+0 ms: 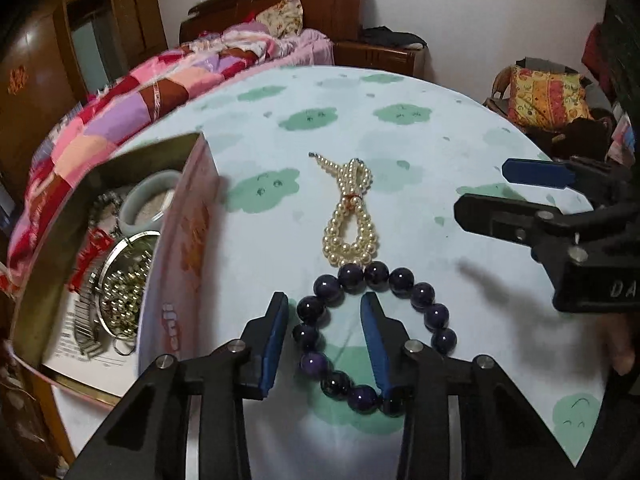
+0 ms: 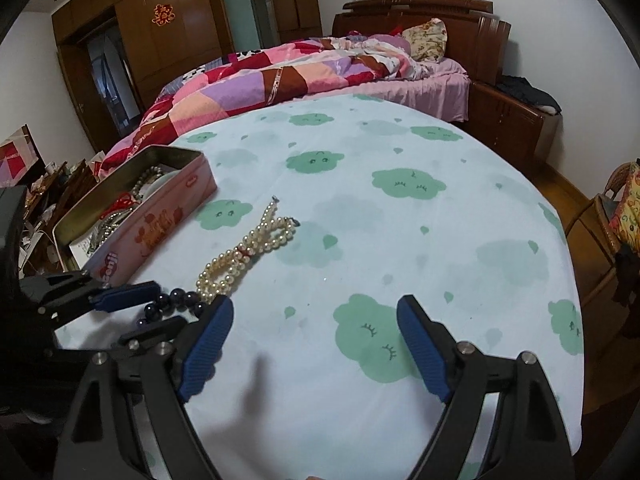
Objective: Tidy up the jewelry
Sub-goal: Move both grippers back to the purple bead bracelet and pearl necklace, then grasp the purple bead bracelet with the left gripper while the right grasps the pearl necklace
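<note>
Left gripper (image 1: 324, 316): jaws part-closed astride one side of the purple bead bracelet (image 1: 374, 334); pads not yet pressing, probably positioned to pinch it.
Right gripper (image 2: 316, 344): spread wide, empty, above the bare tablecloth (image 2: 400, 216).
Pearl necklace (image 1: 352, 220): just beyond the left fingertips, touching the bracelet.
Tin box (image 1: 176, 248): left of the left gripper, open, likely the destination.

The pink tin (image 2: 160, 220) reads "Senji"; the right gripper (image 1: 520, 196) shows "DA".

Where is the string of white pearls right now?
The pearl necklace lies on the cloud-print cloth, centre of the left wrist view, right of the pink tin, its near loop touching the purple bead bracelet.
</note>
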Tool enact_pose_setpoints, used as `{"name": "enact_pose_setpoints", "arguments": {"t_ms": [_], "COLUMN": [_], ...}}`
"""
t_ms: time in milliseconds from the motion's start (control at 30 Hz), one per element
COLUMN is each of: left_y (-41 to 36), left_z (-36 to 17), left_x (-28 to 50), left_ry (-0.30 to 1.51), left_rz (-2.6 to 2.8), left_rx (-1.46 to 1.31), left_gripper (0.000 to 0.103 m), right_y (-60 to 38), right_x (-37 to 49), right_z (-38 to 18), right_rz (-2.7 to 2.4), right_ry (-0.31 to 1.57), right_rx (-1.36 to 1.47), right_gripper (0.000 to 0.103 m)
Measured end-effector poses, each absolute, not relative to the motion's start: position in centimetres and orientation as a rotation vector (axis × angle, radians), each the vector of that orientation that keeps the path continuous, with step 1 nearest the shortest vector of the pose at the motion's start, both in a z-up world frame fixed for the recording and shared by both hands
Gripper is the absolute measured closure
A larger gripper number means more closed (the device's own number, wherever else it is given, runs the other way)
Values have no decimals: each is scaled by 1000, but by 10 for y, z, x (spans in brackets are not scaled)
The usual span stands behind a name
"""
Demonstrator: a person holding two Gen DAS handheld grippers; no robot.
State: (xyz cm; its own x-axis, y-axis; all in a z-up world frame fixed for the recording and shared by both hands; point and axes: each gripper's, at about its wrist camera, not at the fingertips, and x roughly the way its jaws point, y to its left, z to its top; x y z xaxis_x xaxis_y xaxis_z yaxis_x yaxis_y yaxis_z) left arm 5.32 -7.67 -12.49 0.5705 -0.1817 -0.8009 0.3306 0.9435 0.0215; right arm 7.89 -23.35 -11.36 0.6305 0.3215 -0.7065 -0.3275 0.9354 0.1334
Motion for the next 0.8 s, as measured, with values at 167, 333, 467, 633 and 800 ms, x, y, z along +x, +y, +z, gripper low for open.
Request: {"name": "enact_pose_setpoints", "arguments": {"t_ms": [167, 333, 467, 633, 800], "left_y": [-66, -55, -45, -31, -23], "left_z": [-117, -90, -67, -52, -52], "left_x": [46, 35, 27, 27, 29], "left_ry": [896, 818, 743, 697, 694], "left_rz": [-323, -320, -297, -257, -246], "left_rx": [119, 71, 54, 43, 23], "left_gripper": [89, 89, 89, 89, 89], "right_y": [-233, -226, -214, -192, -167], "right_x": [80, 85, 95, 115, 128], "right_z": [-115, -114, -110, -109, -116], "right_rz": [370, 365, 365, 371, 366], "right_ry": [810, 825, 845, 883, 928], "right_rx": [-3, -12, -28, -34, -66], "right_gripper": [17, 17, 17, 17, 19]}}
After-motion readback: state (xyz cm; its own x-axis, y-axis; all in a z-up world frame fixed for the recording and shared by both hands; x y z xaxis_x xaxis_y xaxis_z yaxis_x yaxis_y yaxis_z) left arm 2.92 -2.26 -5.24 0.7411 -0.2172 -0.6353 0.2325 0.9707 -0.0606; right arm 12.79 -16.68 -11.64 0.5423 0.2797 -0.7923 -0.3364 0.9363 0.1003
